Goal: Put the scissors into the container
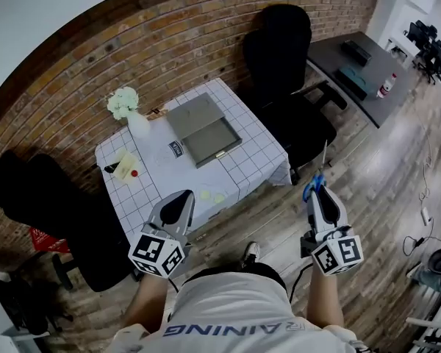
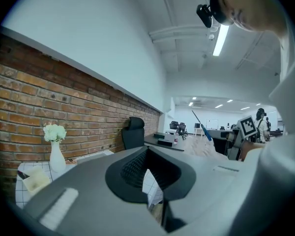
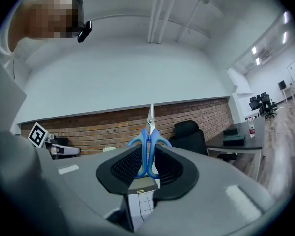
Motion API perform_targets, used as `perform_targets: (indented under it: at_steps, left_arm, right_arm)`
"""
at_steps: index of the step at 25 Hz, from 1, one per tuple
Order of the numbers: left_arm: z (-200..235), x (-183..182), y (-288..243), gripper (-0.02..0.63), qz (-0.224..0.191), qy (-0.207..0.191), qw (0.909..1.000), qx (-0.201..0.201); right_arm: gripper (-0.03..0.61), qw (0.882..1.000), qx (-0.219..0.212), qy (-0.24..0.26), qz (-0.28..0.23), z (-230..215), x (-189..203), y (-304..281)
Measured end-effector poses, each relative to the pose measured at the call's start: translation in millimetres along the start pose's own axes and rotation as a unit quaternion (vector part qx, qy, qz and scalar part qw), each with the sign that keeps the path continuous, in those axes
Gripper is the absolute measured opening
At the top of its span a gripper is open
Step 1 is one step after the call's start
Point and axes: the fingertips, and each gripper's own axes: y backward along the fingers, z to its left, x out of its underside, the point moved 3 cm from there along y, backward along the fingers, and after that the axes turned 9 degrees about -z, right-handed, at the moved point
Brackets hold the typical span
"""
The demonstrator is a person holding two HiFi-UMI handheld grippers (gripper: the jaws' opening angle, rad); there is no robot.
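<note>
The blue-handled scissors (image 3: 149, 149) stand upright, blades up, with my right gripper (image 3: 147, 157) shut on their handles. In the head view that gripper (image 1: 317, 191) hangs over the wooden floor, right of the table, with the scissors (image 1: 314, 184) at its tip. The container (image 1: 213, 143) is a shallow grey box lying open on the checked tablecloth (image 1: 257, 160), its lid (image 1: 195, 114) folded back. My left gripper (image 1: 178, 204) hovers at the table's near edge. Its jaws (image 2: 150, 181) stand slightly apart with nothing between them.
A white vase of flowers (image 1: 127, 109) stands at the table's back left, with yellow notes (image 1: 125, 163) and a small card (image 1: 176, 150) nearby. Black office chairs (image 1: 283, 57) flank the table by the brick wall. A dark desk (image 1: 360, 65) sits at the upper right.
</note>
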Motion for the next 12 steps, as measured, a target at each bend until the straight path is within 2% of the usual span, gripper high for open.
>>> perform_targets:
  at_steps: [5,12]
  left_arm:
    - [-17,4,-47,0.0,-0.003,-0.002,0.9997,-0.023]
    - [-21,11,-75,0.0,0.013,-0.006,0.9976,-0.067]
  right_arm:
    - [0.101,1.0,-0.021,-0.008,0.01,-51,2,-29]
    - [0.101,0.998,-0.056,-0.034,0.028,-87,19,-68]
